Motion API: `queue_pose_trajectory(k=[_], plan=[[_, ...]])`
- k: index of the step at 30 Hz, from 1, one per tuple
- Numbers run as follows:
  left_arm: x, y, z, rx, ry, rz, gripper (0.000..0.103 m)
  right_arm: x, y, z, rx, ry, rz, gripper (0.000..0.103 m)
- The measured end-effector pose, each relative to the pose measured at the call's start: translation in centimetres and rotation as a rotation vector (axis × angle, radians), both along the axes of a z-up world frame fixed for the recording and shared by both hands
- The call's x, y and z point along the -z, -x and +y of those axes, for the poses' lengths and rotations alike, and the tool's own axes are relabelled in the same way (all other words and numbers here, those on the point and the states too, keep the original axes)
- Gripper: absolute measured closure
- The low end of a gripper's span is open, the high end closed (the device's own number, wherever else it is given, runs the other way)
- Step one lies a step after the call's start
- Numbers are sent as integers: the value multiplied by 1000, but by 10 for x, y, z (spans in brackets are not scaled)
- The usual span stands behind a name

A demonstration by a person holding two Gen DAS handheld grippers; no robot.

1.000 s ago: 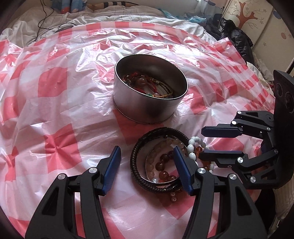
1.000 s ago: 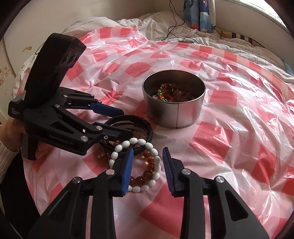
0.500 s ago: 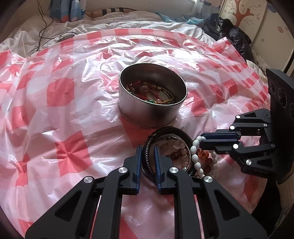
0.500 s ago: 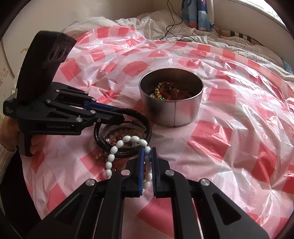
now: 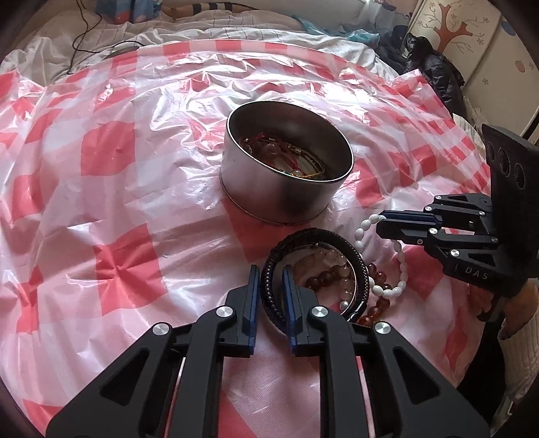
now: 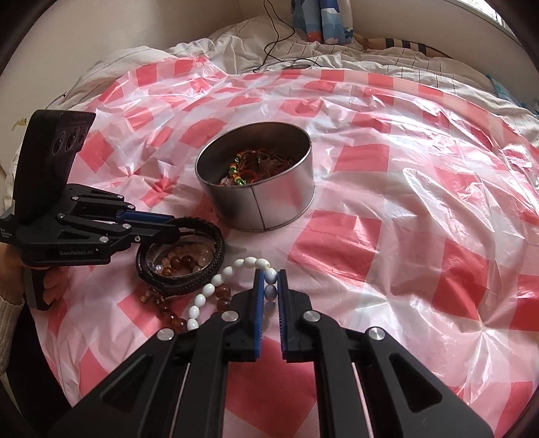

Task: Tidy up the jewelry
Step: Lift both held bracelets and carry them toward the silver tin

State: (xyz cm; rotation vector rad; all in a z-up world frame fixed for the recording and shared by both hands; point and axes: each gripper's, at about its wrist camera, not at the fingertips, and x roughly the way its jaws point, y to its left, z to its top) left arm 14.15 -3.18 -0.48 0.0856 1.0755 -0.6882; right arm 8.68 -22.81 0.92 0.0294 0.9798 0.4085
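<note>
A crinkled red-and-white checked plastic sheet (image 5: 111, 215) covers the bed, over a white lined bedsheet (image 6: 357, 50) that shows at the far edge. A black cable (image 6: 279, 37) trails across that bedsheet near a blue patterned cushion (image 6: 320, 20). A dark garment (image 5: 434, 74) lies beside a cabinet with a tree picture (image 5: 451, 30).

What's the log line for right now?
left gripper: jaws opening, black bracelet between | right gripper: shut on white bead bracelet | tin: holds jewelry
</note>
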Motion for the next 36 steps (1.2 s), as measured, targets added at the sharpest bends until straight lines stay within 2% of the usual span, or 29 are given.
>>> queue_pose_trajectory(k=[1, 2, 3, 5, 8, 10, 11, 12, 14, 20, 25, 31, 36], plan=[[2, 0, -1, -1, -4, 5, 78, 2, 0, 0, 3, 10, 4, 92], [4, -1, -3, 0, -4, 8, 76, 2, 0, 0, 5, 15, 4, 89], [5, -1, -4, 2, 0, 10, 73, 3, 0, 0, 7, 15, 2, 80], [5, -1, -6, 4, 5, 11, 70, 4, 0, 0, 3, 12, 5, 78], [5, 0, -9, 7, 5, -3, 70, 8, 1, 5, -15, 42, 12, 78], [2, 2, -11, 12, -5, -24, 89, 11, 1, 9, -24, 70, 14, 82], [1, 2, -11, 18, -11, -34, 92, 12, 1, 10, -26, 80, 13, 84], [-2, 2, -11, 26, 1, -34, 93, 11, 2, 10, -24, 82, 12, 91], [-9, 3, -9, 30, 27, -41, 94, 10, 2, 8, -14, 72, 7, 95], [-24, 1, 5, 7, 111, -32, 94, -3, 3, -11, 30, -77, -25, 95], [-25, -2, 9, -30, 96, -42, 94, -16, 3, -22, 53, -175, -66, 95], [-34, 2, 9, -6, 114, -67, 94, -30, 5, -30, 51, -278, -110, 95], [-46, 6, 6, 24, 166, -77, 94, -39, 8, -37, 57, -336, -138, 95]])
